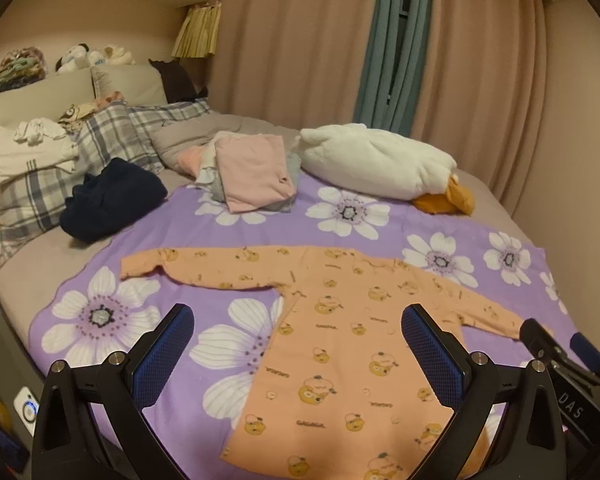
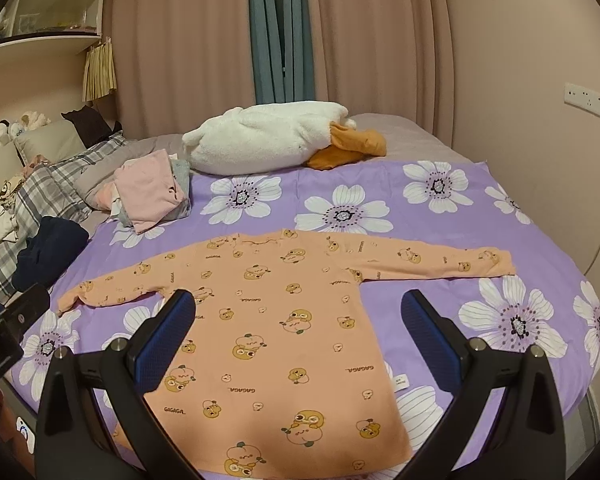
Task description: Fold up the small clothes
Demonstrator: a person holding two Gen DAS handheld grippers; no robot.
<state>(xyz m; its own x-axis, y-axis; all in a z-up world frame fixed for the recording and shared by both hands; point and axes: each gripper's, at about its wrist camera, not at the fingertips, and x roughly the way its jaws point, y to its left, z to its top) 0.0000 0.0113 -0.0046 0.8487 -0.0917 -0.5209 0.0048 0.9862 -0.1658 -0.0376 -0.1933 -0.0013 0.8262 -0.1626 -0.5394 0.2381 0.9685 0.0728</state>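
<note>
Centre frame, the shirt [image 2: 276, 308] is peach-orange, printed with yellow cartoon ducks and "GAGAGA" lettering. The blanket [image 2: 440, 216] under it is purple with large white flowers. At upper left, the folded pile [image 2: 148, 196] shows pink and grey; the plush [image 2: 268, 140] is white with orange; the pillow [image 1: 112, 136] is grey-and-white plaid.

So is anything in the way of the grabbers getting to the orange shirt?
Nothing visible. The orange shirt lies flat on the purple flowered blanket, and both the left gripper and right gripper hang open right above it.
</note>
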